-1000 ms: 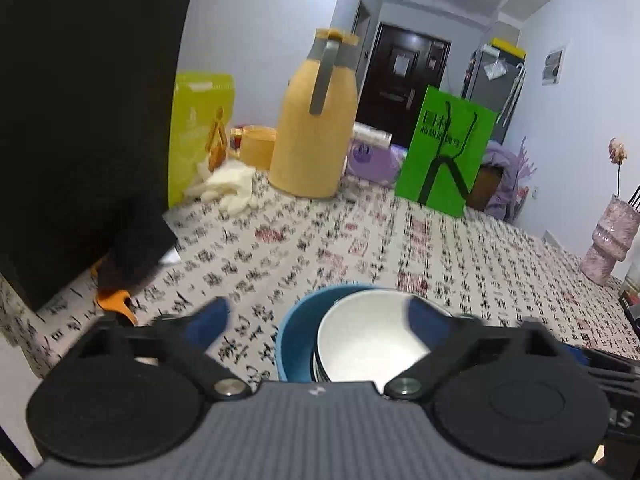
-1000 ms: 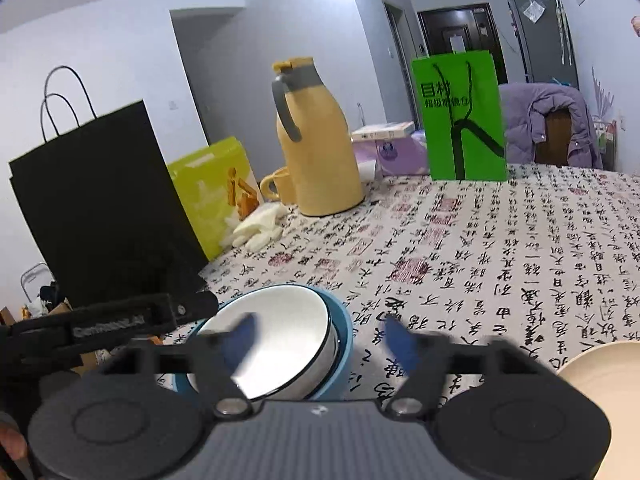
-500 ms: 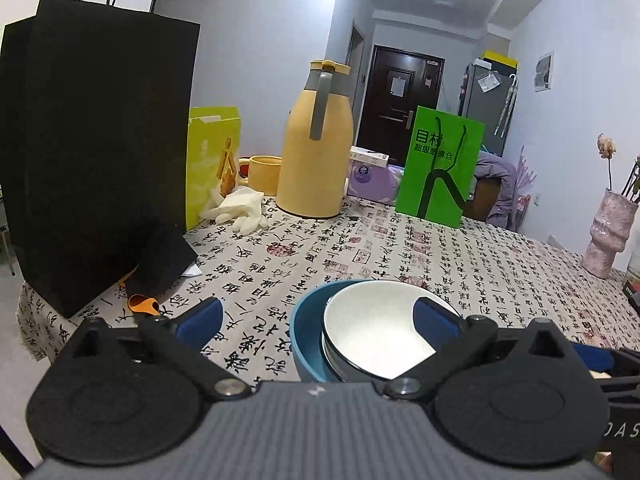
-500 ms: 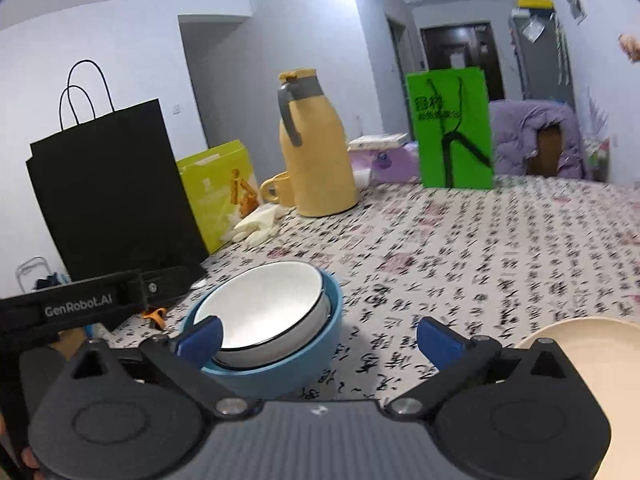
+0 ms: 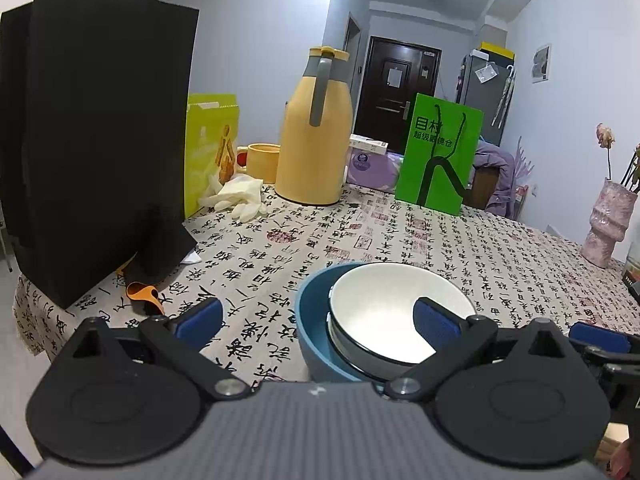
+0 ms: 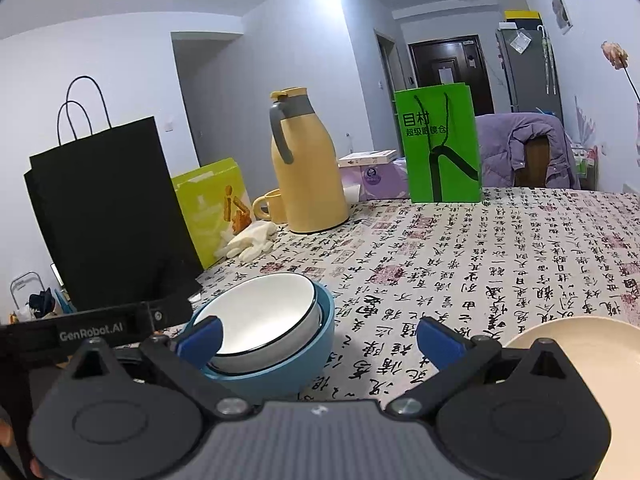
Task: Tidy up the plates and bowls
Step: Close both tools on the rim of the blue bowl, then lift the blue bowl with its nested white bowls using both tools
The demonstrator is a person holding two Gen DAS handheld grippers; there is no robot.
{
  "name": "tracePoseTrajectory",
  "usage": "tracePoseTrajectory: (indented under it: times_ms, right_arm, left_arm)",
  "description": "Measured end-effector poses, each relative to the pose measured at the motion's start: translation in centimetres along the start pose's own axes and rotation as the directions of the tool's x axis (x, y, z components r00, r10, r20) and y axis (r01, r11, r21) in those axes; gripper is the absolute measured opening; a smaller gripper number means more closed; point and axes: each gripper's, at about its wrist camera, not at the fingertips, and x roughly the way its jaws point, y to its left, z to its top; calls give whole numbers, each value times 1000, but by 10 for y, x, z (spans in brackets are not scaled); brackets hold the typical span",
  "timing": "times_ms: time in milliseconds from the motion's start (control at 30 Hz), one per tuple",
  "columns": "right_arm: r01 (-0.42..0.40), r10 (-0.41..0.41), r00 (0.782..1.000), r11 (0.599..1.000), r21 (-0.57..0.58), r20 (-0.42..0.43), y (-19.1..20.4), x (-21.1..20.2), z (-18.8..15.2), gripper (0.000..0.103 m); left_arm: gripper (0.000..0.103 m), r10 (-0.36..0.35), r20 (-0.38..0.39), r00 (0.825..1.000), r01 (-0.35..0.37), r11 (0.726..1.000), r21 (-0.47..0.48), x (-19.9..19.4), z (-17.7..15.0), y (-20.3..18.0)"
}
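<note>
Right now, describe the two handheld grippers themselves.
Both look alike: the left gripper and right gripper have ribbed grey bodies, black linkage arms with silver pivot bolts, round black discs, and blue fingertip pads. A black bar on the left gripper reads GenRobot.AI in white.

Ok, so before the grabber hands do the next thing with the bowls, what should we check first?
1. White bowl sits inside the blue bowl: ok, though tilted.
2. Right gripper open: ok; its jaws have just been opening and now stand wide, nothing between the pads.
3. Left gripper open: ok; it grips nothing, though one pad shows in front of the white bowl.
4. Cream plate within reach, low on the right: ok, only part of it shows.
5. Tablecloth bare between bowls and plate: ok.
6. Other plates or bowls left to sort: cannot tell.
</note>
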Motion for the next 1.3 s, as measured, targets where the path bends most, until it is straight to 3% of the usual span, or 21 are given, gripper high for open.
tracePoseTrajectory:
  times_ms: [733, 1067, 1300]
  right_arm:
    - [5, 3, 992, 998, 61, -129, 1, 56, 15, 103]
    - [38, -13, 976, 993, 110, -219, -7, 86, 15, 103]
    - [64, -24, 955, 990, 128, -296, -12, 109, 11, 103]
  left_arm:
    - [103, -33, -44, 998, 30, 998, -61, 39, 9, 32]
    - [103, -54, -115, 992, 44, 995, -87, 67, 11, 33]
    - [103, -68, -197, 978, 46, 993, -109, 91, 7, 31]
